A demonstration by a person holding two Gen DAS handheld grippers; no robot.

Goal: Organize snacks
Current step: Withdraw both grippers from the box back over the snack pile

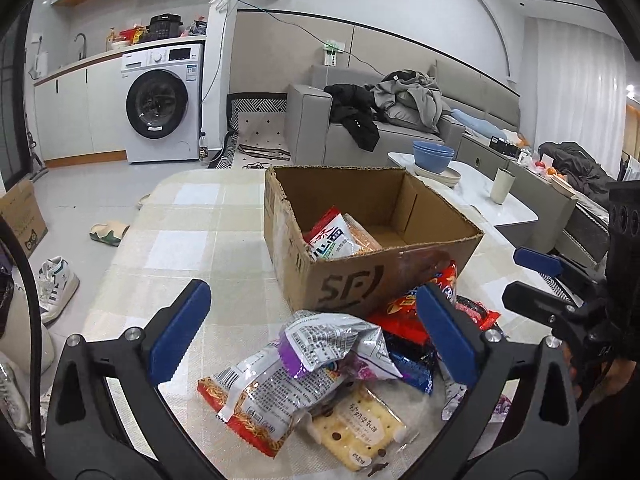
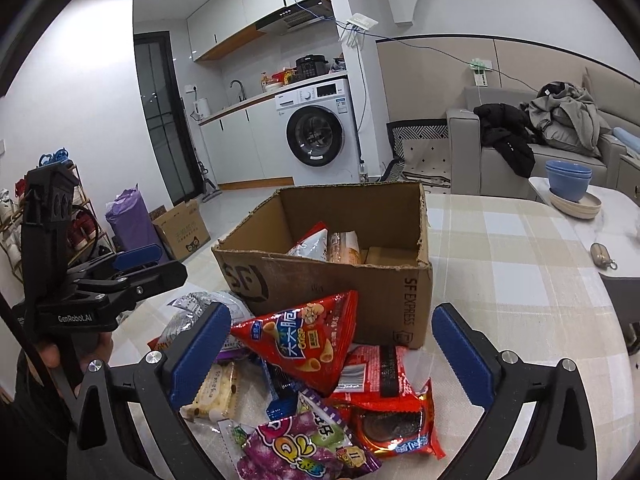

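Observation:
An open cardboard box (image 1: 340, 280) (image 2: 320, 276) stands on the checked table and holds a couple of snack packets (image 1: 334, 238) (image 2: 320, 242). In front of it lies a pile of snacks: a silver-and-purple packet (image 1: 332, 340), a red-edged noodle packet (image 1: 264, 404), a cracker pack (image 1: 356, 428), a red triangular chip bag (image 2: 308, 340), a red cookie packet (image 2: 384, 404) and a purple candy bag (image 2: 304, 448). My left gripper (image 1: 316, 336) is open above the pile. My right gripper (image 2: 332, 356) is open over the chip bag. Each gripper shows in the other's view (image 1: 540, 280) (image 2: 132, 268).
A white side table with blue bowls (image 1: 434, 156) (image 2: 568, 180) and a cup (image 1: 502, 186) stands to the right. A grey sofa with clothes (image 1: 400, 112), a washing machine (image 1: 162, 108) and shoes on the floor (image 1: 60, 280) lie beyond. A small pouch (image 2: 600, 254) sits at the right.

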